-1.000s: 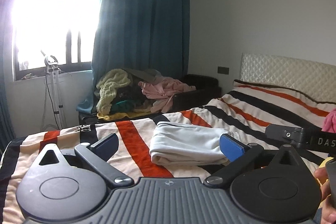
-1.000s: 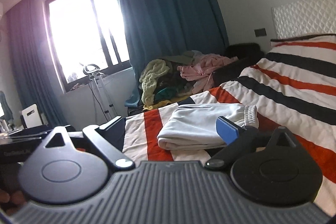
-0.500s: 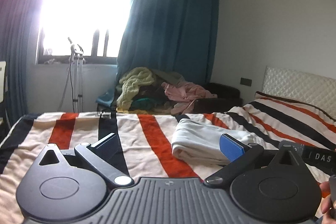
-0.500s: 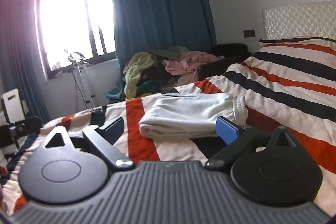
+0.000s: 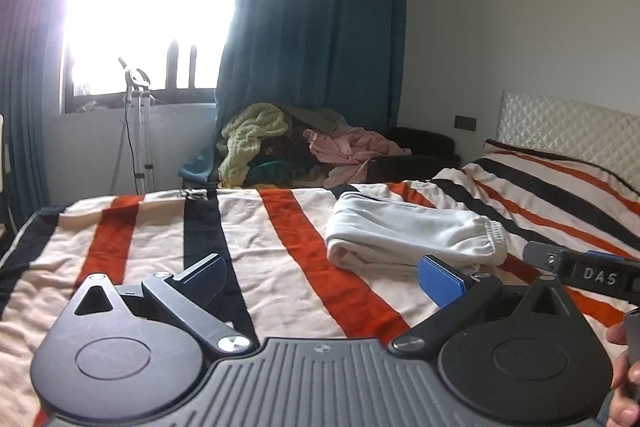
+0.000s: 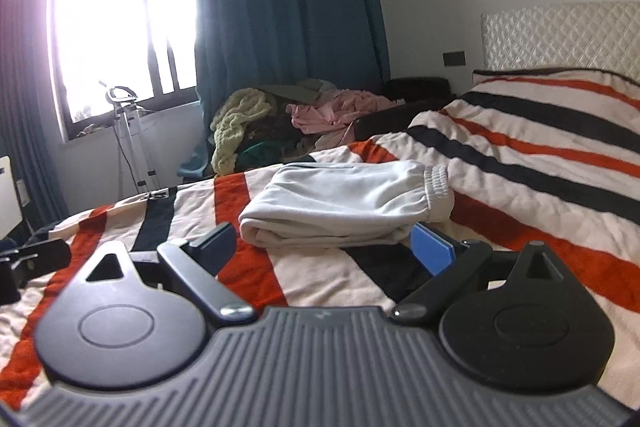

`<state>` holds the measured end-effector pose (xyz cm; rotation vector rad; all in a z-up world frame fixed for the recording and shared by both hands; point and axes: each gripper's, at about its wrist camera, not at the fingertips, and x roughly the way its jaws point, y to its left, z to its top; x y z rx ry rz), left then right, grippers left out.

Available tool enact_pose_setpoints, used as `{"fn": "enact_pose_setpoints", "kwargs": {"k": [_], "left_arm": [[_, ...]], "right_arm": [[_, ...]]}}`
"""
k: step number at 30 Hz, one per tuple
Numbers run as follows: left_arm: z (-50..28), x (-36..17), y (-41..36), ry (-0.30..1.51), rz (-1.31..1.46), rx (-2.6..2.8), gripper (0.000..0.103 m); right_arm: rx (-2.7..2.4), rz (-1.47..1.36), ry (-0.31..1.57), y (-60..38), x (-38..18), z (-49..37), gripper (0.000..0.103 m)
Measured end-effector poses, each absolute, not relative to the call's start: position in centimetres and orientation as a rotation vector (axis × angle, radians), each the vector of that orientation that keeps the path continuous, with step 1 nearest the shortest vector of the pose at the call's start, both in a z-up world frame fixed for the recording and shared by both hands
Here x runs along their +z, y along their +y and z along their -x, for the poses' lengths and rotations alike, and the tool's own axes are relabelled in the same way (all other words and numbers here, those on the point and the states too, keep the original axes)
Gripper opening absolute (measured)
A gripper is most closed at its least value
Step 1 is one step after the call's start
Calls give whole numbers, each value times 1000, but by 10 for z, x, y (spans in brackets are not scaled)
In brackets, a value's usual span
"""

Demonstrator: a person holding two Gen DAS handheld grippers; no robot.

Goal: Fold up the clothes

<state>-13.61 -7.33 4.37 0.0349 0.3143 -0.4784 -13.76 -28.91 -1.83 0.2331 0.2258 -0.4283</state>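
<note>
Here, the nearest thing to a container is the dark seat (image 5: 416,155) by the far wall under the blue curtain (image 5: 316,47), and it is heaped with loose clothes: a pale yellow-green knit (image 5: 252,139) on the left of the heap, a pink garment (image 5: 352,151) on the right, darker pieces between and beneath them. The task's thing, a white folded garment (image 5: 408,235), lies on the bed's striped blanket (image 5: 280,259), toward the far side of the bed and across a white band and an orange one. It is folded into a thick, roughly rectangular bundle with several layers showing along its near edge, a rounded fold at its left end and a ribbed elastic cuff (image 6: 436,183) bunched at its right end; the top is fairly smooth with a few soft creases. The left hand-held gripper (image 5: 320,277) is spread wide and holds nothing, above the blanket short of the garment. The right hand-held gripper (image 6: 324,247) is likewise spread wide and empty, its blue right finger pad (image 6: 432,251) just before the bundle's near edge; whether it touches the cloth cannot be told. A white stand (image 5: 140,131) is below the bright window (image 5: 152,11).
</note>
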Motion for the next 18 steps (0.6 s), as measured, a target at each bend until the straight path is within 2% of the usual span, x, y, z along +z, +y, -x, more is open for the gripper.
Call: {"fn": "enact_pose_setpoints", "kwargs": {"k": [11, 12, 13, 15, 18], "left_arm": [[139, 42, -73, 310, -46, -466, 103], [140, 42, -73, 309, -44, -465, 103], [139, 42, -73, 309, -42, -466, 103], [140, 41, -73, 311, -39, -466, 103], [141, 40, -72, 310, -38, -472, 103]], "right_arm": [[-435, -192, 207, -283, -15, 142, 95], [-429, -184, 201, -282, -15, 143, 88], [-438, -171, 203, -280, -14, 143, 64], [-465, -148, 214, -277, -13, 142, 43], [-455, -176, 221, -281, -15, 141, 45]]}}
